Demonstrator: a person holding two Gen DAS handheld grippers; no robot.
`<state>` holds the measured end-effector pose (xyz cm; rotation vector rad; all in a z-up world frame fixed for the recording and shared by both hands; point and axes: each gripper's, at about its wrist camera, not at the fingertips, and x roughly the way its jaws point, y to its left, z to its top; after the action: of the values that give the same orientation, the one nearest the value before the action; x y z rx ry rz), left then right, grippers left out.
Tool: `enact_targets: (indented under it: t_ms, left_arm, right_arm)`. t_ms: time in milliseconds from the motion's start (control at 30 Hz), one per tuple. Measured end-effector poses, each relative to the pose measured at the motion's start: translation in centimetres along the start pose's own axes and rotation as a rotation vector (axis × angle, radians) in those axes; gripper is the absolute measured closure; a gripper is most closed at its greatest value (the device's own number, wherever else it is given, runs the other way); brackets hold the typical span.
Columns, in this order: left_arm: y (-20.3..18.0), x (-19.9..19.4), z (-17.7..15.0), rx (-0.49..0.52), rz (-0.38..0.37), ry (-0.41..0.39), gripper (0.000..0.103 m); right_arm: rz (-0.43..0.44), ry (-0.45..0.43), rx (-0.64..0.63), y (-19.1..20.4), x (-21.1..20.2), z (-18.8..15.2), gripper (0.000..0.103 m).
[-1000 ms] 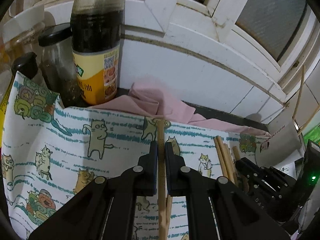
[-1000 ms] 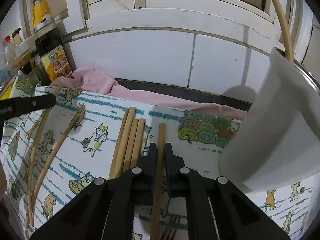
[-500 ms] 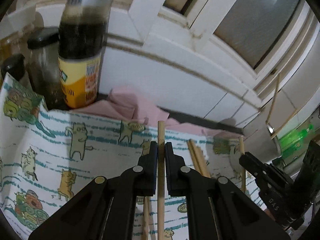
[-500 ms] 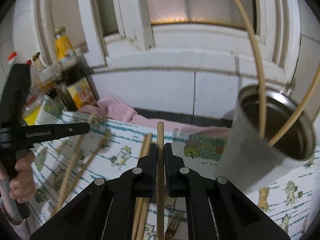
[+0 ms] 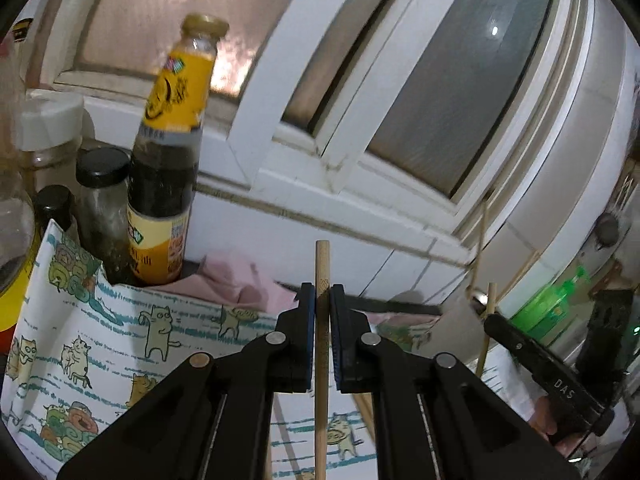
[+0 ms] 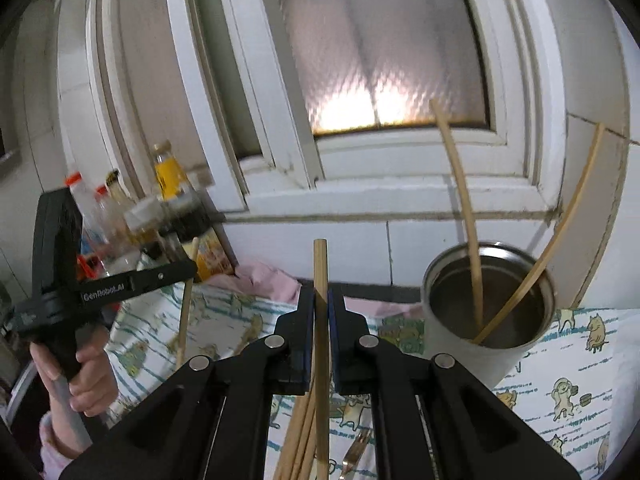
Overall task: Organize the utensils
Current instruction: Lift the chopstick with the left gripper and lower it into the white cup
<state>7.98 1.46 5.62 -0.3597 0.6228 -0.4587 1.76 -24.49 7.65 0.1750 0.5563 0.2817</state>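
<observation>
The right gripper [image 6: 321,300] has its jaws clamped on a chopstick [image 6: 320,272] whose long axis runs straight ahead past the tips. The steel cup [image 6: 486,312], already holding two sticks, stands just ahead and to the right of those jaws, nearer this hand. The left gripper [image 5: 322,300] likewise pinches its own chopstick [image 5: 322,268], with the cup farther off to its right.

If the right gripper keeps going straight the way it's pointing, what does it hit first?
Probably the pink cloth at the back of the counter, then the white tiled wall. The right gripper, shut on a chopstick, points left of the metal cup. Depth is unclear.
</observation>
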Motion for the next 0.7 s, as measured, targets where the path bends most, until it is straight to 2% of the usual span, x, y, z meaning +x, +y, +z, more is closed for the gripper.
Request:
enact_targets:
  t_ms: [200,367,467,567,700]
  left_arm:
    - [0.7,-2.3,0.7,-0.058,-0.113,-0.076,0.097]
    - [1.0,-3.4,0.9,-0.083,-0.102,-0.143,0.097]
    - [0.9,-4.8,0.8,-0.082,-0.109,-0.21,0.097]
    - [0.4,-6.3,0.6,-0.059,-0.085,-0.286,0.097]
    - [0.1,-7.1,0.4,-0.046,-0.075,-0.325,0.097]
  right_arm:
    - [0.081,-0.114,0.031,-0.1,-3.1,0.6,0.095]
    - [0.103,-0.197,0.062,-0.7,-4.9,1.0,0.095]
    - [0.129,-0.246,0.079,-1.1,-5.9,1.3,0.095]
    - [0.148,-0.304,0.078,-1.2,-7.2,1.3,0.095]
    - [0.126,-0.379,0.055,-1.6,-8.1,1.3,0.095]
